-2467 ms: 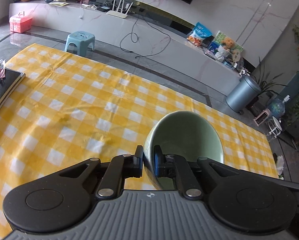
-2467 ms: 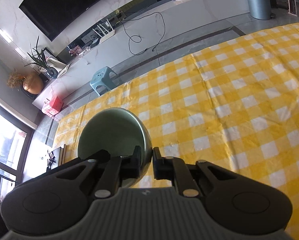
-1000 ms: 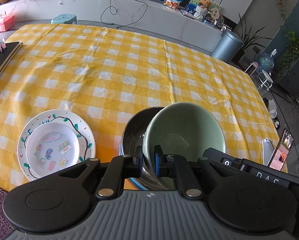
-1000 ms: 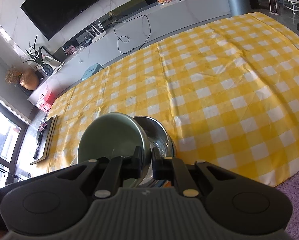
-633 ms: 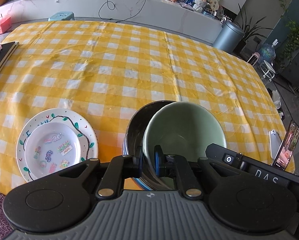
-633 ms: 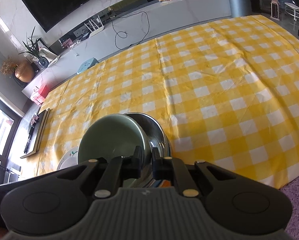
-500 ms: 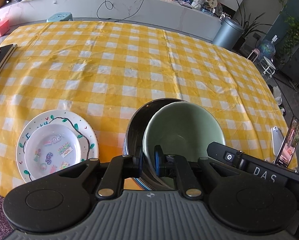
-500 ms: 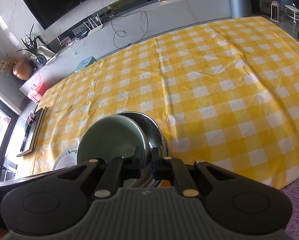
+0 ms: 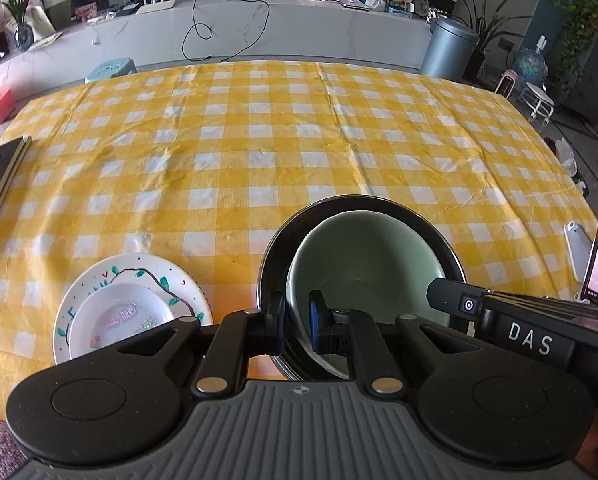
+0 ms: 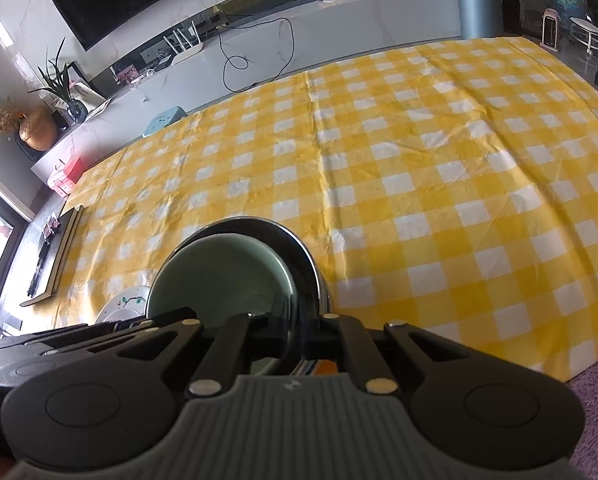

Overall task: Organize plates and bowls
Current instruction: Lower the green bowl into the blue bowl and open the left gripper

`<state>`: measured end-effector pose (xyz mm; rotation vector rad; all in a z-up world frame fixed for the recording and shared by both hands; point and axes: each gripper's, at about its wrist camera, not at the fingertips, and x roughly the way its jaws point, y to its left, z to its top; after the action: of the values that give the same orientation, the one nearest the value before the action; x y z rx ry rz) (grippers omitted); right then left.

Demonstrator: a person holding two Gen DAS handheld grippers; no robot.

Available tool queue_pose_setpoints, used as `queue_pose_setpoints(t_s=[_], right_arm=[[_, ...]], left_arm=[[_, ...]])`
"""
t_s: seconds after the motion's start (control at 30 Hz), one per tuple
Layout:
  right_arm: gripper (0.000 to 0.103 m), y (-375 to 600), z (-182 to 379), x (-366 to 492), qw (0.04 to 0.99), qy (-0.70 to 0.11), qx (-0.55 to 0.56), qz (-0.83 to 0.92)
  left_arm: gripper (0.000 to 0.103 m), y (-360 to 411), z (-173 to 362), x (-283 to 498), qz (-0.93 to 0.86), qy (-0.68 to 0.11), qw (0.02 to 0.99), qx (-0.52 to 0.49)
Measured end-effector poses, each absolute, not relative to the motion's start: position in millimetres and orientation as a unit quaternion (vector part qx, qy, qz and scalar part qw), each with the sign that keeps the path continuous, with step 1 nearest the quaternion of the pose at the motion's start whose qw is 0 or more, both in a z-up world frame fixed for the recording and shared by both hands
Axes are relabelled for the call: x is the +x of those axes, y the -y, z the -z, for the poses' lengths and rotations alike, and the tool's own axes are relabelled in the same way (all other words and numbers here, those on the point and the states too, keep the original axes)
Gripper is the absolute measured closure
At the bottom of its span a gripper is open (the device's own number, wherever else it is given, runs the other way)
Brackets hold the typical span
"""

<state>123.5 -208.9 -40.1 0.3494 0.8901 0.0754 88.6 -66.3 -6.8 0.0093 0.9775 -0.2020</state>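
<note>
Left hand-held gripper [image 9: 297, 322]: we have it clamped on the near rim of the green bowl [image 9: 365, 268], one pad outside the wall and one inside.
Right hand-held gripper [image 10: 299, 330]: we see its jaws pinching the same bowl's rim from the other side; they have just been closing further, with the rim between them.
Green bowl: it sits tilted inside the steel bowl [image 9: 277, 252], which stands at the near edge of the tabletop [image 9: 259, 136]; we cannot tell whether its base touches the steel bowl's floor yet.
Plates: a small plate [image 9: 121, 322] lies nested on the patterned plate [image 9: 139, 272], just beside the steel bowl on its left.
Step, as we judge it: seating the green bowl in the steel one.
Risk, uneven release: if one side lets go first, we expect the tilted bowl to drop and clatter against the steel wall.
Risk, edge: the stack stands close to the tabletop's edge, so a push toward us could tip it off.
Risk, pads: an inner pad dragged out carelessly could lift the green bowl again.
</note>
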Motion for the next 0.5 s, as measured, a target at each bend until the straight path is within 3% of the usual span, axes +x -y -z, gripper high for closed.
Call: queue_pose_setpoints(t_s=[0.5], right_arm=[[0.098,215.7,34.4,122.6,0.895,-0.409,0.173,-0.031]], left_arm=[[0.09,82.7,8.3,83.0,0.104,-0.435,0.888,0.108]])
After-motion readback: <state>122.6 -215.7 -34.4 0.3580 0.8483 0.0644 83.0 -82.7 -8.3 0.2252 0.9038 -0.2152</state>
